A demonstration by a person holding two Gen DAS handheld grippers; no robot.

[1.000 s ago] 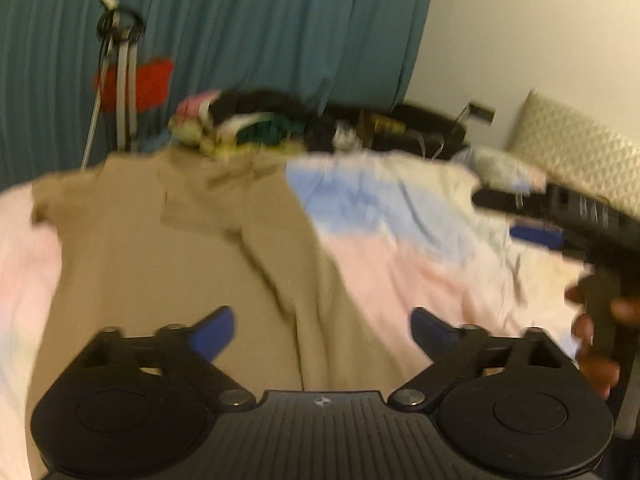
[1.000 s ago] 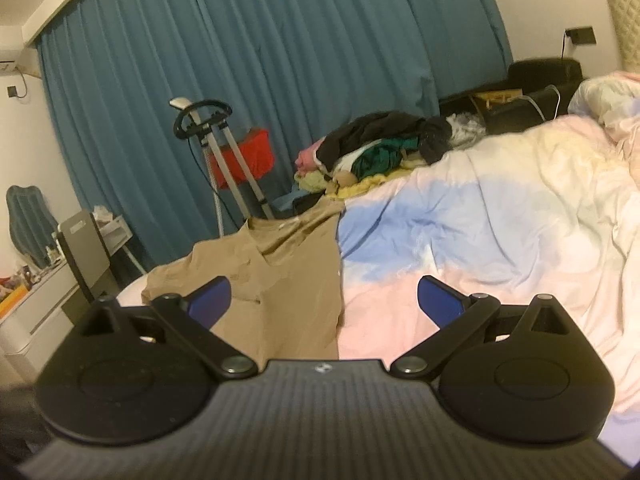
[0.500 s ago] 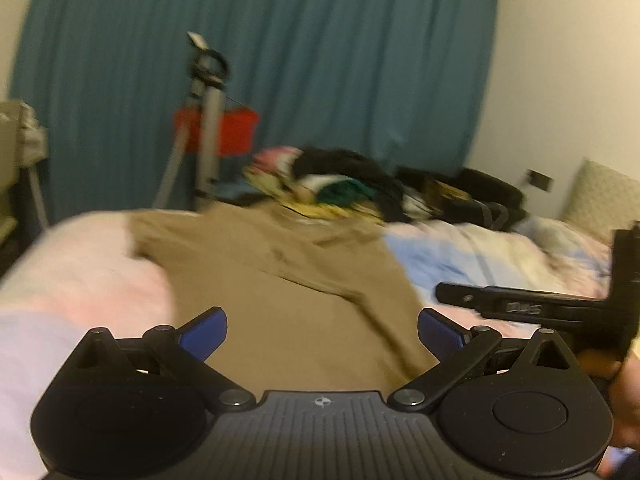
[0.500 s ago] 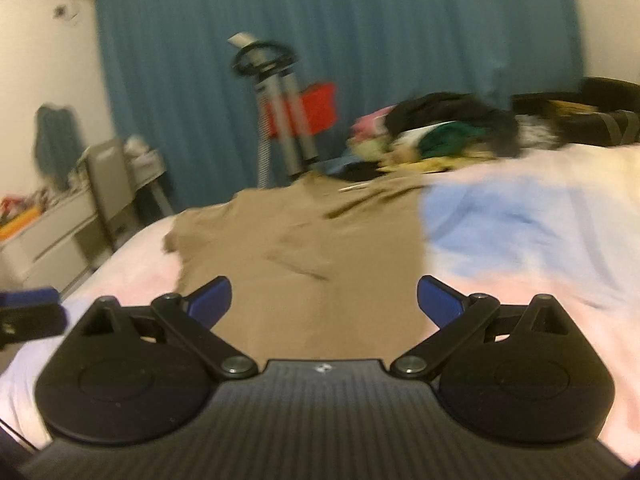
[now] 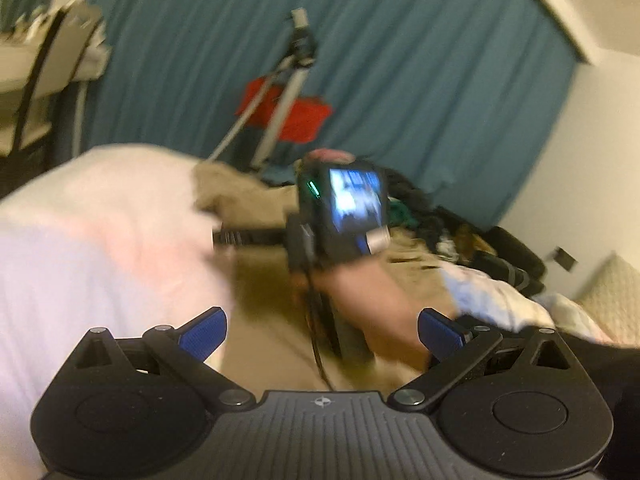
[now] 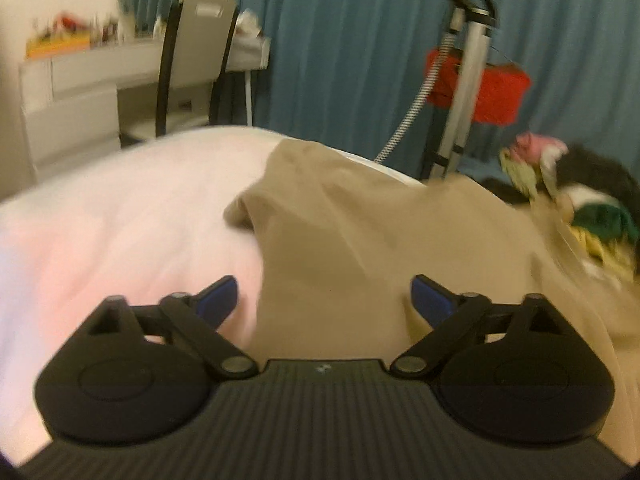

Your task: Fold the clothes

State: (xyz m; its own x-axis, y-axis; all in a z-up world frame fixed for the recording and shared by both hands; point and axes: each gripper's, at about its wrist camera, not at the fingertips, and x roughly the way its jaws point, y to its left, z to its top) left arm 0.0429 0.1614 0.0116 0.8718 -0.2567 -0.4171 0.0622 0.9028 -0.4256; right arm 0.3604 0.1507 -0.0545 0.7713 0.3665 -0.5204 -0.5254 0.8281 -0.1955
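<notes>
A tan shirt (image 6: 360, 240) lies spread on the pink duvet (image 6: 100, 240), one sleeve end bunched toward the left. My right gripper (image 6: 325, 300) hovers low over the shirt's left part. Its jaws are closing, with tan fabric below them and nothing pressed between the pads. My left gripper (image 5: 320, 336) is open and holds nothing. In front of it, a hand (image 5: 372, 300) carries the right gripper's camera unit (image 5: 348, 208) above the shirt (image 5: 272, 300), and that gripper's fingers (image 5: 232, 236) point left. Both views are blurred by motion.
A heap of mixed clothes (image 6: 580, 200) sits at the shirt's far right. Behind the bed are a steamer stand (image 6: 464, 80), a red box (image 6: 492, 92) and a teal curtain (image 6: 340, 40). A chair (image 6: 196, 60) and a white desk (image 6: 80, 80) stand at the left.
Both views have swung left toward the bed's left edge. The right hand and its gripper have crossed in front of the left gripper, over the shirt. The right jaws have narrowed slightly.
</notes>
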